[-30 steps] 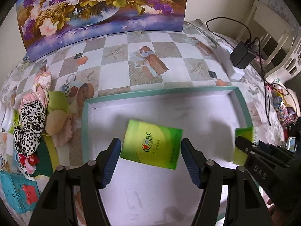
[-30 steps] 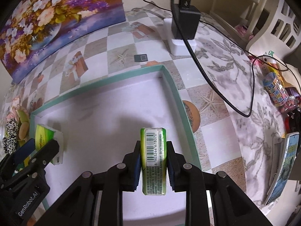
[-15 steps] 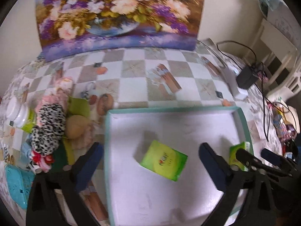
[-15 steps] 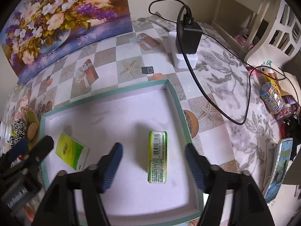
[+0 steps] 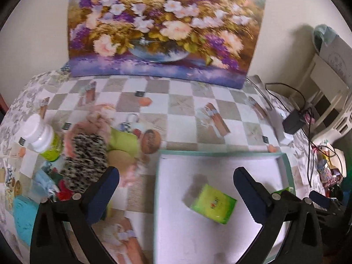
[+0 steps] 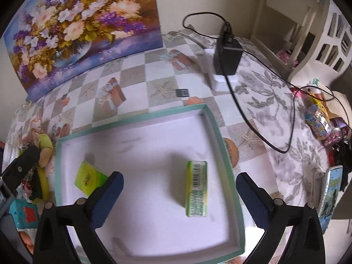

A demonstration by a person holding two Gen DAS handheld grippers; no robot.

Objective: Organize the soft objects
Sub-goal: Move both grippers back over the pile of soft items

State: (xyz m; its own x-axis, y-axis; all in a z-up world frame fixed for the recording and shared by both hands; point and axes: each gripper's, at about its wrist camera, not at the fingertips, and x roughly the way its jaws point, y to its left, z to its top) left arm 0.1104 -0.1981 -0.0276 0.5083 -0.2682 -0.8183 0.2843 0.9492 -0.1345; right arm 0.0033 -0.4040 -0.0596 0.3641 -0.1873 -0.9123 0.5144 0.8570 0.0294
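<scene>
Teal-rimmed tray on desk, two green tissue packs inside, flat pack near its left wall, barcoded pack near its right wall, left tongs spread wide and empty, right tongs just opened wide, nothing clamped

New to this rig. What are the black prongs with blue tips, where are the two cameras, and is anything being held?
No robot: a person holds two hand grippers, each with a fisheye camera looking along its fingers. The left gripper and right gripper both stand open and hold nothing; the right one's jaws have just been opening. In the shallow teal-rimmed white tray lie a flat green tissue pack and a second green pack with a barcode. Beside the tray on the checked tablecloth sits a pile of soft fabric items.
</scene>
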